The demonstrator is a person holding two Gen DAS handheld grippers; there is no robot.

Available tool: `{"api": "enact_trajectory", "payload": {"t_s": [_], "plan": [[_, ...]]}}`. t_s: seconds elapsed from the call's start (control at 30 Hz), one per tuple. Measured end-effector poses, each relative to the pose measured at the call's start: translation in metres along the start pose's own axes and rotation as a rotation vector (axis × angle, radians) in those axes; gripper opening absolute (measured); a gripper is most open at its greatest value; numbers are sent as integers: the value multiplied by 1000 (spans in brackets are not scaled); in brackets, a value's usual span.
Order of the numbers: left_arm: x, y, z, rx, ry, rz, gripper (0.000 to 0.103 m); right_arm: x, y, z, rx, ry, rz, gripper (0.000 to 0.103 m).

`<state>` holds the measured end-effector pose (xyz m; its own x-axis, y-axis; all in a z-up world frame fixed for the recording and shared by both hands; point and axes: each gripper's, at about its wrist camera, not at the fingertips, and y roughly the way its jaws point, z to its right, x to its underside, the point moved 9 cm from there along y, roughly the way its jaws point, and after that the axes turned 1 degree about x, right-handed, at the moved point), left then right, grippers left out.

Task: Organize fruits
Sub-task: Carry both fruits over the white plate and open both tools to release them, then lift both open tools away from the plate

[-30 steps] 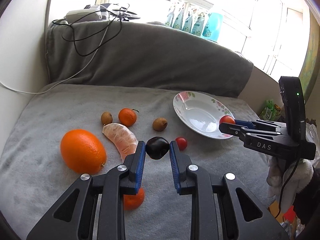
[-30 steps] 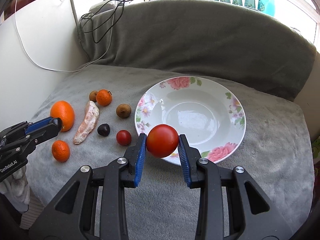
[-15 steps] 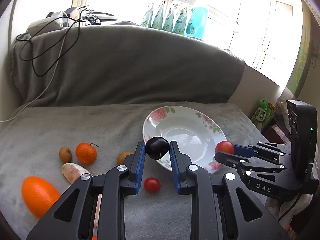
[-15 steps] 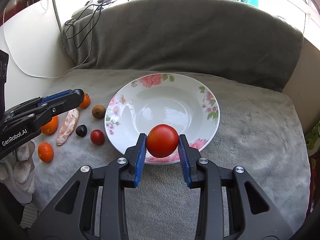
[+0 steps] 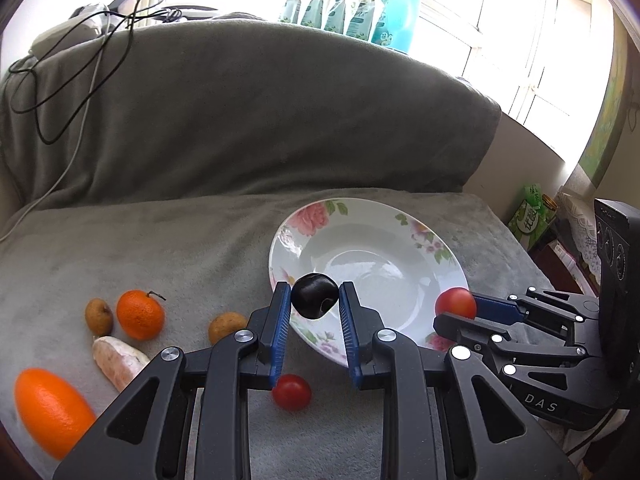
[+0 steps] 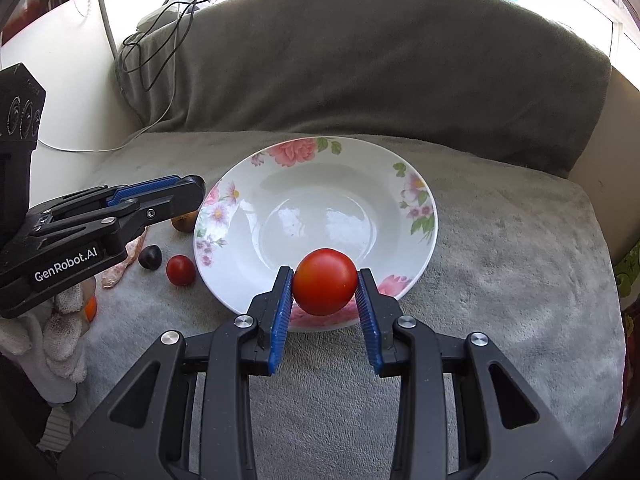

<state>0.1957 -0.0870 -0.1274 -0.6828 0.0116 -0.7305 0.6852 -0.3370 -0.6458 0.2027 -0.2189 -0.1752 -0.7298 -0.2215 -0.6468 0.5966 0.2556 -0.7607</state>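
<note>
Both my grippers stay clamped: left gripper (image 5: 314,300) carried its dark plum (image 5: 315,295) across to the plate (image 5: 400,226); right gripper (image 6: 325,286) holds a tomato (image 6: 325,281), ready to drop.

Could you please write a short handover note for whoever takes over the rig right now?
Left tool: shut on a dark purple round fruit, held above the near-left rim of the white floral ceramic plate.
Right tool: shut on a large red tomato, above the plate's near rim.
Done: nothing lies in the plate yet.
Left: release both into it, then fetch the small red tomato, second dark fruit, big orange, tangerine and brown fruits from the grey blanket.
</note>
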Motion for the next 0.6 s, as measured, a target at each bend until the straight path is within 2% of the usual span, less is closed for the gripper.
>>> {"api": "enact_trajectory", "payload": {"t_s": [0.2,0.23,0.27,0.3,0.37,0.47,0.53,0.6], "plan": [[-4,0,0,5,5,-3,24,0,-1,-1,6,-12,4,33],[-4,0,1,4,8,-1,30,0,-1,-1,9,-13,3,34],[-4,0,2,1,11,4,35,0,-1,-1,14,-13,4,37],[-5,-1,3,2,14,9,43,-1,-2,-1,16,-14,10,49],[-6,-2,4,-1,20,15,47,-3,-5,0,22,-15,26,65],[-7,-4,3,-2,17,20,47,-4,-10,0,29,-20,38,66],[-8,-5,2,-5,14,22,52,-4,-11,1,36,-18,37,67],[-8,-5,1,-4,8,23,59,-3,-12,1,38,-14,40,76]]}}
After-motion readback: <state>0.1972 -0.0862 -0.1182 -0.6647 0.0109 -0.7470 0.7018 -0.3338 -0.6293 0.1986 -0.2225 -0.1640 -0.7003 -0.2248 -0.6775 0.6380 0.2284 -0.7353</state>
